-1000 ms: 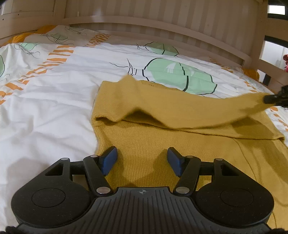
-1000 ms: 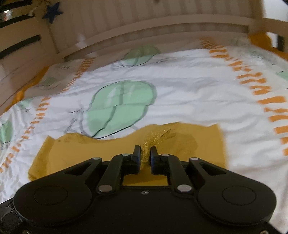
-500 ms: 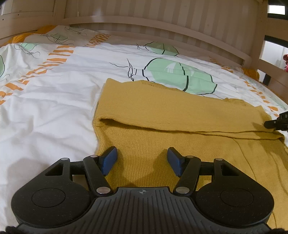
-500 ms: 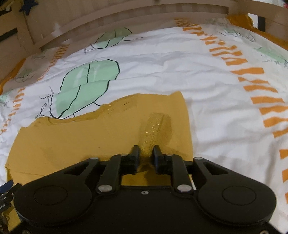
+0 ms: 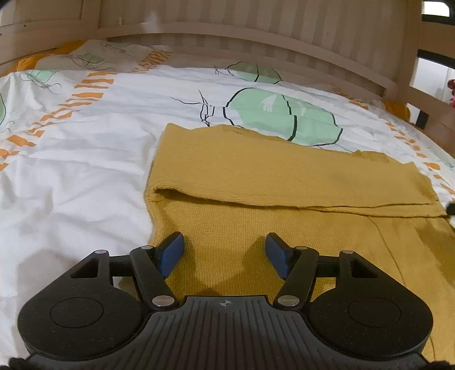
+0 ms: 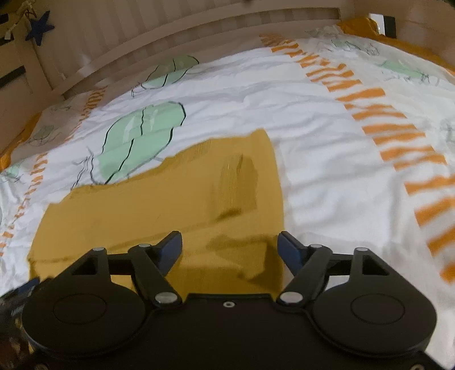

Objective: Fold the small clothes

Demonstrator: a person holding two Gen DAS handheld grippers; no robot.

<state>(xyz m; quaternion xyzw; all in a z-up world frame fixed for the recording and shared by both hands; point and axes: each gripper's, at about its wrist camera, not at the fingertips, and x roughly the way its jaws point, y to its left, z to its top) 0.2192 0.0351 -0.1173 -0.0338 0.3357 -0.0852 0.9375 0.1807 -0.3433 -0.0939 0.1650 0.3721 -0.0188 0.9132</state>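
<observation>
A mustard-yellow knit garment (image 5: 284, 176) lies flat on the bed, its far part folded back over the near part so a straight hem edge runs across it. From the right wrist view it (image 6: 170, 199) shows a faint crease mark.

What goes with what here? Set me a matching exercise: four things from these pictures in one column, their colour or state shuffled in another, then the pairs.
Things:
1. left claw
2. sweater
3. duvet
4. star

States:
A. dark blue, hanging by the bed frame
B. mustard, top part folded over
C. open, over the knit
D. white with green and orange print

Pairs: 1-C, 2-B, 3-D, 4-A
</observation>
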